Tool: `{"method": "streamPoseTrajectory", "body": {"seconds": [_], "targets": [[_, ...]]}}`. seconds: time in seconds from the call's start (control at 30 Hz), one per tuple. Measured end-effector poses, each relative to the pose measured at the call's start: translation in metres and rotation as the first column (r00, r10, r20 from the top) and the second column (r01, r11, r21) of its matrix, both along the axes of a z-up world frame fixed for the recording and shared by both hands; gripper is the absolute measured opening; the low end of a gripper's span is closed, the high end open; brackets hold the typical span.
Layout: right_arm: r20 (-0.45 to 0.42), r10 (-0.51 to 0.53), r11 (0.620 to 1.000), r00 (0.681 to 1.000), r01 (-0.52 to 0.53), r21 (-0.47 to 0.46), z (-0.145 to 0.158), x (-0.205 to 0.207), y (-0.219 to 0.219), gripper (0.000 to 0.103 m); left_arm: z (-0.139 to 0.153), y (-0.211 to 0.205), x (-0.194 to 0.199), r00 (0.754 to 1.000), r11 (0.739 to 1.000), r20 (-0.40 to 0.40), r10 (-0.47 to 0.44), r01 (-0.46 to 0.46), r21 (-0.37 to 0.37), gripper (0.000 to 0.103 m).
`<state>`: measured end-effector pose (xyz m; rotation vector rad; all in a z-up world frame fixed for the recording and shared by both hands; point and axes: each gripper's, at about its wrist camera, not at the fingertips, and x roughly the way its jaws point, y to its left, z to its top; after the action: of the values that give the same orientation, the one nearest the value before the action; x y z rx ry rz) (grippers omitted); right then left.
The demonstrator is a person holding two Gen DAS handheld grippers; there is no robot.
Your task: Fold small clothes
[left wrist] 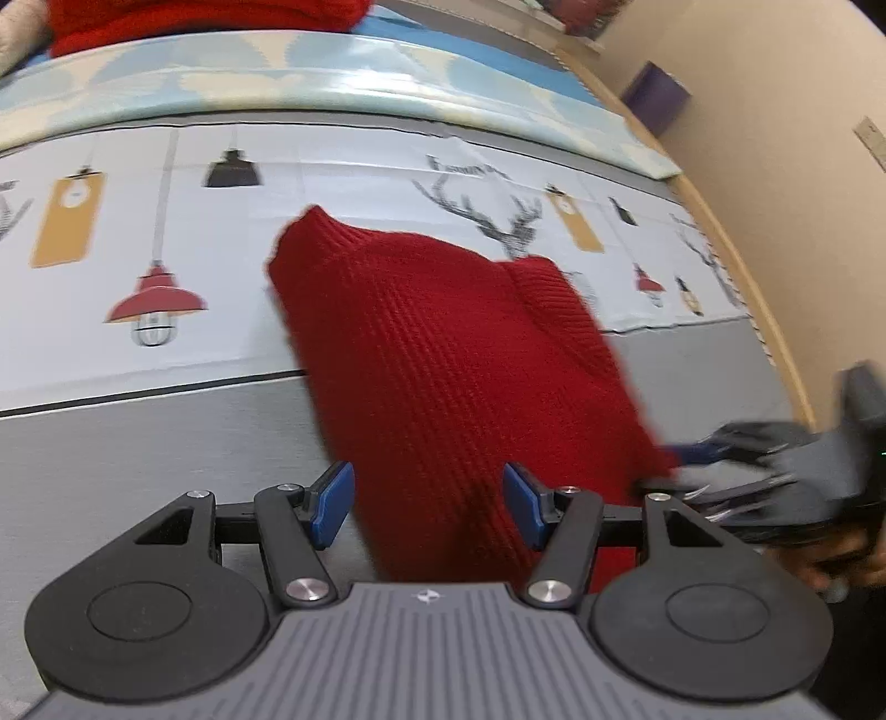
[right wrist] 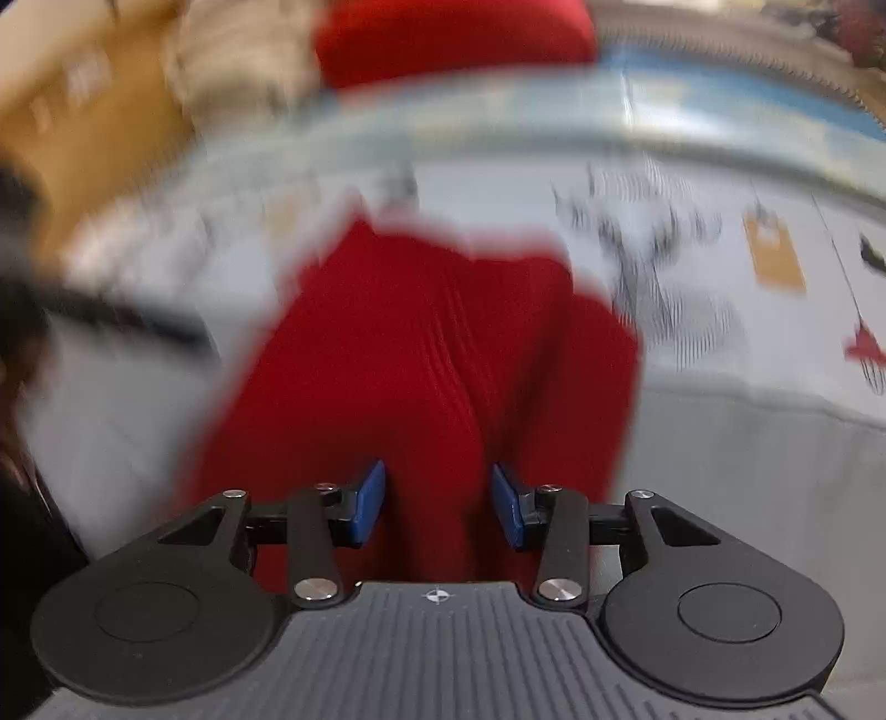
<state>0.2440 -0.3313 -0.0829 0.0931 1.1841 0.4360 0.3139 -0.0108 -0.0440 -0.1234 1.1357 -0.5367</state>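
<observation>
Left tool (left wrist: 429, 507): blue-padded fingers spread apart, red knit between them but not pinched.
Red knit garment (left wrist: 443, 360), left wrist view: ribbed, lying on the counter (left wrist: 138, 454), running from the tool out over the printed cloth (left wrist: 343, 183).
Printed cloth: white, with lamps, tags and deer heads; a pale blue sheet (left wrist: 332, 83) lies beyond it.
Far edge: another red garment (left wrist: 194, 22) at the top of the view.
Right side: the other tool, blurred, touches the knit's right edge.
Right tool (right wrist: 437, 504): fingers spread, red fabric between them, no pinch visible.
Red knit garment (right wrist: 421, 354), right wrist view: blurred, bunched into lengthwise ridges directly ahead of the tool.
Background: heavily blurred; deer print (right wrist: 653, 277) to the right.
</observation>
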Motion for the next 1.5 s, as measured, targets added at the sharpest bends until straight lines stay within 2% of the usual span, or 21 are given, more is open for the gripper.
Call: {"method": "streamPoseTrajectory", "body": {"seconds": [0.03, 0.1, 0.17, 0.23, 0.27, 0.33, 0.37, 0.4, 0.43, 0.53, 0.67, 0.8, 1.07, 1.27, 1.43, 1.5], "targets": [[-0.052, -0.01, 0.999, 0.999, 0.008, -0.051, -0.015, -0.001, -0.001, 0.052, -0.001, -0.005, -0.001, 1.0, 1.0, -0.004, -0.021, 0.021, -0.005, 0.065], [-0.115, -0.038, 0.999, 0.993, 0.035, -0.029, -0.031, -0.001, -0.008, 0.051, -0.003, -0.018, -0.005, 0.996, 0.996, -0.009, -0.09, 0.09, -0.004, 0.064], [-0.117, -0.048, 0.999, 0.992, 0.047, -0.007, -0.031, 0.001, -0.012, 0.051, -0.005, -0.03, -0.013, 0.986, 0.986, -0.012, -0.165, 0.165, 0.003, 0.064], [-0.109, -0.052, 0.999, 0.993, 0.052, -0.006, -0.028, 0.001, -0.012, 0.051, -0.011, -0.043, -0.022, 0.963, 0.963, -0.023, -0.269, 0.27, 0.012, 0.066], [-0.102, -0.049, 0.999, 0.994, 0.049, -0.007, -0.026, -0.001, -0.011, 0.051, -0.017, -0.048, -0.027, 0.952, 0.951, -0.014, -0.305, 0.305, 0.054, 0.066], [-0.094, -0.049, 0.999, 0.994, 0.05, 0.006, -0.022, -0.001, -0.008, 0.055, -0.04, -0.061, -0.037, 0.931, 0.901, -0.007, -0.364, 0.355, 0.248, 0.073], [-0.091, -0.055, 0.998, 0.994, 0.058, 0.027, -0.019, -0.001, -0.01, 0.057, -0.048, -0.064, -0.038, 0.93, 0.888, -0.025, -0.367, 0.358, 0.288, 0.074], [-0.088, -0.064, 0.996, 0.994, 0.07, 0.061, -0.016, 0.0, -0.012, 0.065, -0.052, -0.064, -0.038, 0.932, 0.884, -0.037, -0.36, 0.353, 0.305, 0.075], [-0.082, -0.078, 0.993, 0.994, 0.085, 0.088, -0.013, 0.002, -0.014, 0.074, -0.05, -0.063, -0.037, 0.937, 0.892, -0.04, -0.348, 0.344, 0.295, 0.074], [-0.041, -0.131, 0.989, 0.991, 0.133, 0.056, -0.01, 0.009, -0.019, 0.087, -0.039, -0.051, -0.027, 0.958, 0.937, -0.042, -0.285, 0.287, 0.199, 0.076], [-0.086, -0.152, 0.985, 0.985, 0.159, 0.073, -0.023, 0.016, -0.022, 0.09, -0.033, -0.038, -0.016, 0.98, 0.973, -0.05, -0.193, 0.197, 0.118, 0.079], [-0.122, -0.152, 0.983, 0.981, 0.163, 0.087, -0.03, 0.019, -0.021, 0.092, -0.027, -0.031, 0.001, 0.993, 0.992, -0.067, -0.1, 0.104, 0.064, 0.079], [-0.126, -0.146, 0.976, 0.981, 0.163, 0.142, -0.027, 0.027, -0.029, 0.092, -0.024, -0.031, 0.008, 0.997, 0.993, -0.055, -0.061, 0.066, 0.098, 0.083], [-0.098, -0.276, 0.925, 0.956, 0.292, 0.244, -0.015, 0.037, -0.059, 0.088, -0.027, -0.02, 0.019, 0.998, 0.995, -0.054, 0.014, -0.009, 0.1, 0.087], [-0.186, -0.299, 0.926, 0.936, 0.332, 0.18, -0.044, 0.038, -0.062, 0.088, -0.038, -0.004, 0.03, 0.987, 0.991, -0.107, 0.121, -0.113, 0.074, 0.096], [-0.21, -0.302, 0.929, 0.93, 0.337, 0.153, -0.056, 0.039, -0.061, 0.088, -0.044, -0.002, 0.033, 0.982, 0.99, -0.129, 0.135, -0.128, 0.057, 0.097]]}}
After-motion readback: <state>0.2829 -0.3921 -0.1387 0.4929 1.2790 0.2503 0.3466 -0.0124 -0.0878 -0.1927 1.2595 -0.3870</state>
